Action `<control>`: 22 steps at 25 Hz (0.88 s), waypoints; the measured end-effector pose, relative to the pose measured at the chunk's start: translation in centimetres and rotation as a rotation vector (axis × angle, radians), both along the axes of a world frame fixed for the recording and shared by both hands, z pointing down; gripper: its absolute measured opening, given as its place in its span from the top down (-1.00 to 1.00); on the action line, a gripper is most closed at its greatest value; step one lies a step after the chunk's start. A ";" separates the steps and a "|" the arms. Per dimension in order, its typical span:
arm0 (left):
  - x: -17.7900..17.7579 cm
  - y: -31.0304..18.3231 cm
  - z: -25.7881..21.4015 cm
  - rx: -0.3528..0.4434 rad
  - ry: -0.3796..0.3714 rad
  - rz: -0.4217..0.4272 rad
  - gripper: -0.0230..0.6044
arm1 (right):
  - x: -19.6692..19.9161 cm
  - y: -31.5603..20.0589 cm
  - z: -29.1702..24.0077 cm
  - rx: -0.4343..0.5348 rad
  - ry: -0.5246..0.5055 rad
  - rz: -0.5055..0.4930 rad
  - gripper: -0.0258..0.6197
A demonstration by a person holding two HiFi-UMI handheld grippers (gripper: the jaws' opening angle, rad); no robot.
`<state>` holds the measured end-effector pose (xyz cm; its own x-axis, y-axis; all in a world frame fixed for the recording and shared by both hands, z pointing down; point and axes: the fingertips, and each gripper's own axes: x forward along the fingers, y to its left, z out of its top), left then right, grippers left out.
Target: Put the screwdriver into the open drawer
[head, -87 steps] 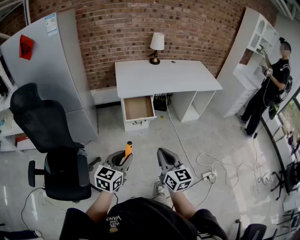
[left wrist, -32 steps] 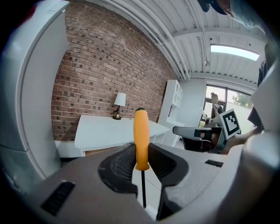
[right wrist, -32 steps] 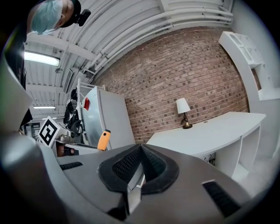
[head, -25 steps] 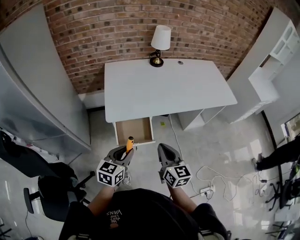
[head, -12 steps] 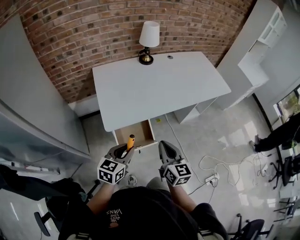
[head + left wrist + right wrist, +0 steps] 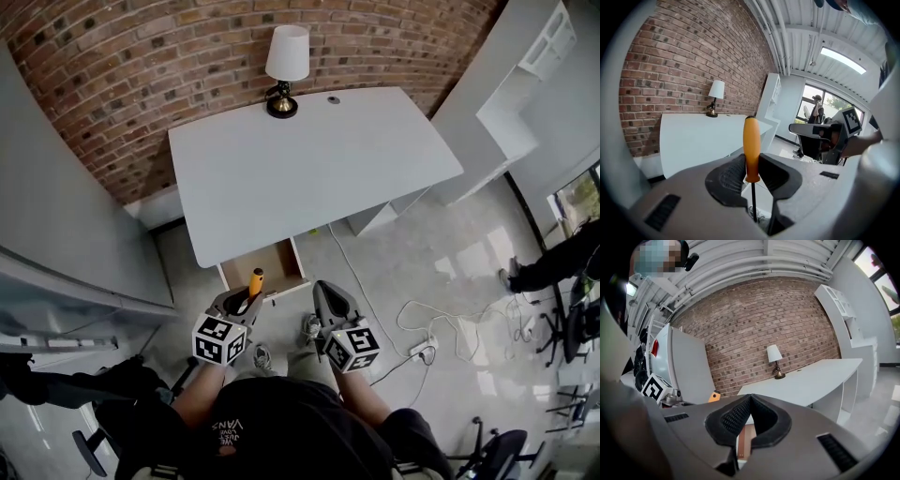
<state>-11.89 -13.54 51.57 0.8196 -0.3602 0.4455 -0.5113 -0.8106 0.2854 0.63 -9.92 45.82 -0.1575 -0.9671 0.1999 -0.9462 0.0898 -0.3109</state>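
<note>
My left gripper (image 6: 243,297) (image 6: 751,165) is shut on a screwdriver (image 6: 255,282) (image 6: 751,147) with an orange handle and a dark shaft; the handle sticks up past the jaw tips. My right gripper (image 6: 325,296) (image 6: 750,409) is shut with nothing in it, beside the left one. The open drawer (image 6: 231,267), with a bare wooden bottom, juts out under the white desk (image 6: 309,159) just ahead of the left gripper. In the right gripper view a strip of the drawer (image 6: 743,444) shows below the jaws, and the screwdriver's handle (image 6: 713,397) shows at the left.
A table lamp (image 6: 283,59) stands at the desk's back edge against the brick wall. A grey cabinet (image 6: 56,216) is at the left. White cables and a power strip (image 6: 417,347) lie on the floor at the right. A person (image 6: 553,267) stands at the far right.
Over the frames the head view has come closer to the desk and drawer. Both grippers keep their hold and spacing; the drawer now lies just ahead of the left gripper.
</note>
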 end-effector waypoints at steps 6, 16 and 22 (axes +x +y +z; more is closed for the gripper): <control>3.6 -1.7 2.2 -0.007 -0.025 0.000 0.65 | 3.2 -1.3 1.9 -0.051 0.010 -0.031 0.93; 8.7 -4.7 9.5 -0.025 -0.118 0.029 0.65 | 8.1 -3.4 5.4 -0.101 -0.013 -0.079 0.93; 11.2 -5.5 14.9 -0.057 -0.160 0.045 0.65 | 9.4 -3.9 8.6 -0.126 -0.057 -0.082 0.93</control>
